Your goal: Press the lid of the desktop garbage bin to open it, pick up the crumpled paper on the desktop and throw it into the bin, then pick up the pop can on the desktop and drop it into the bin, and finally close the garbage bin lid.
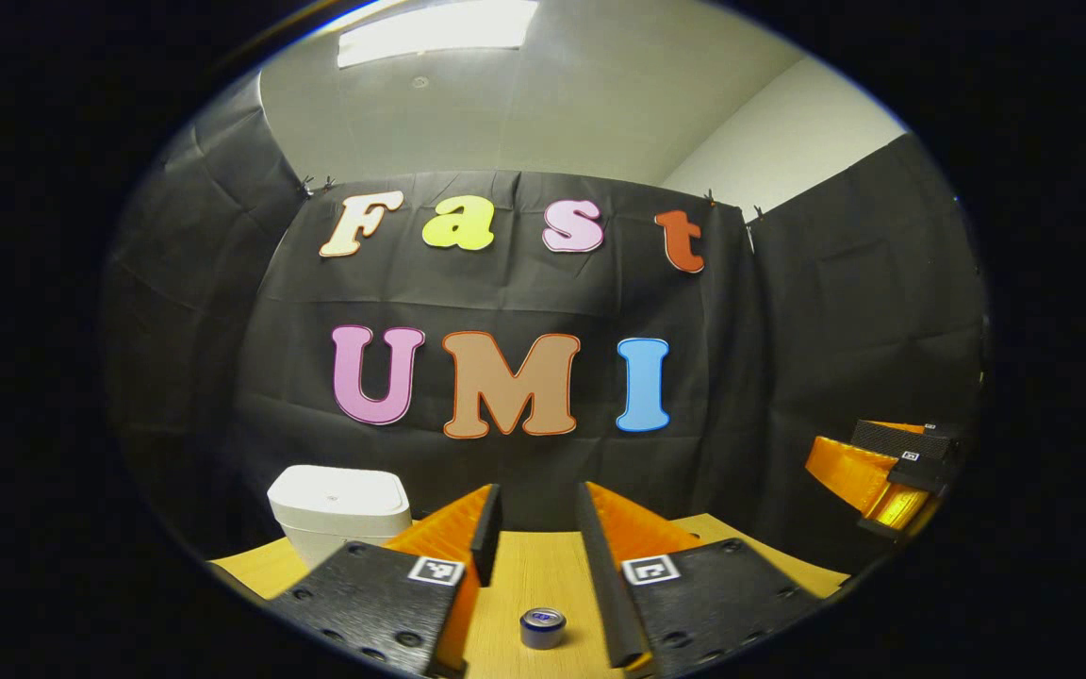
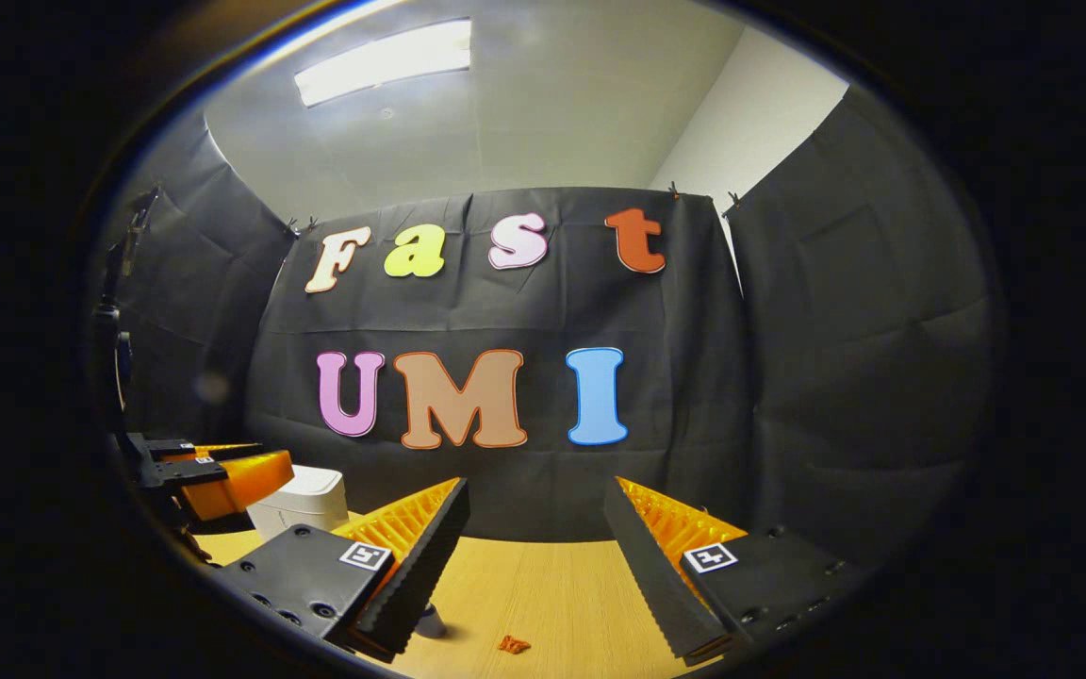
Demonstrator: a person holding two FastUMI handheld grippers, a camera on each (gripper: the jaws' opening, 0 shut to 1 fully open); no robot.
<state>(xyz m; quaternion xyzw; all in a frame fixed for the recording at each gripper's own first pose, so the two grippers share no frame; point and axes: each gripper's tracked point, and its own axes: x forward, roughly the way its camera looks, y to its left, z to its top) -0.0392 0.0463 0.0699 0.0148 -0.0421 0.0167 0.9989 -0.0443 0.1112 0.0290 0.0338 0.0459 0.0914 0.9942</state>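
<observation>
Both grippers (image 1: 535,528) (image 2: 535,528) gape; white bin (image 1: 339,509) lidded, pop can (image 1: 543,627) seemingly upright.

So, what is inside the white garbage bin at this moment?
That cannot be seen: the garbage bin has its lid down, covering the inside. Nothing lies on top of the lid. The pop can stands on the desktop, outside the bin.
</observation>
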